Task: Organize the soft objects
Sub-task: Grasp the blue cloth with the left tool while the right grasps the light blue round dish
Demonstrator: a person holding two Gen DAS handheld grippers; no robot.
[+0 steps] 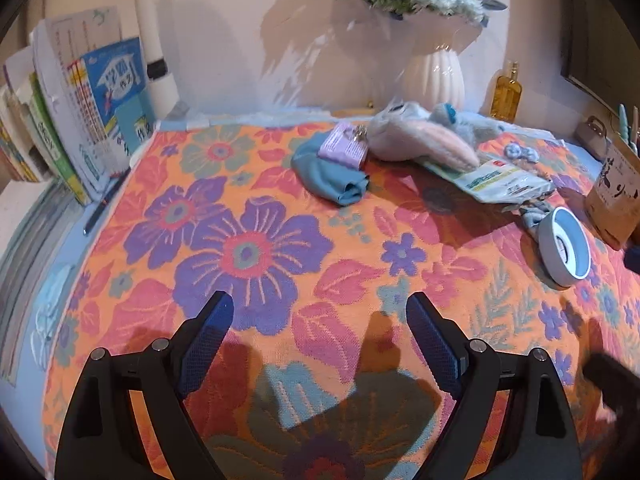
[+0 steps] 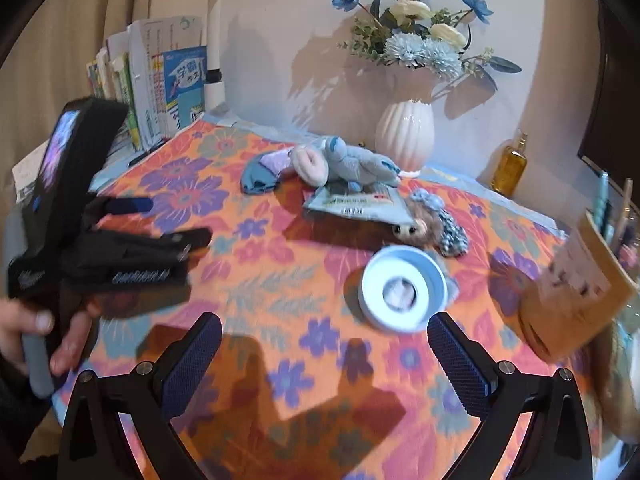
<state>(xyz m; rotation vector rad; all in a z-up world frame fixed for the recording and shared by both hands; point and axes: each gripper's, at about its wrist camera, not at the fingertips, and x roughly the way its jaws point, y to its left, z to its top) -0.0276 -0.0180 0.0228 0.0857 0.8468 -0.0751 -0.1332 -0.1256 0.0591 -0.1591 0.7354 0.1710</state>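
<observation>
A grey and pink plush toy (image 1: 420, 136) (image 2: 344, 160) lies at the far side of the flowered tablecloth (image 1: 248, 248) (image 2: 280, 280), partly on a wipes packet (image 1: 504, 180) (image 2: 356, 204). Left of it sits a crumpled blue cloth (image 1: 328, 176) (image 2: 258, 178) under a purple packet (image 1: 346, 144). A small brown-haired doll (image 2: 424, 224) peeks from beneath the wipes packet. My left gripper (image 1: 320, 312) (image 2: 172, 220) hovers open over the near cloth, nothing between its fingers. My right gripper (image 2: 326, 328) is wide open and empty, just short of a blue-white ring (image 2: 402, 292) (image 1: 564, 246).
A white vase (image 2: 404, 132) with flowers and an amber bottle (image 2: 510, 168) stand against the back wall. Books (image 1: 80, 120) lean at the left with a pen (image 1: 104, 204) beside them. A brown paper box (image 2: 576, 300) holding pens stands at the right edge.
</observation>
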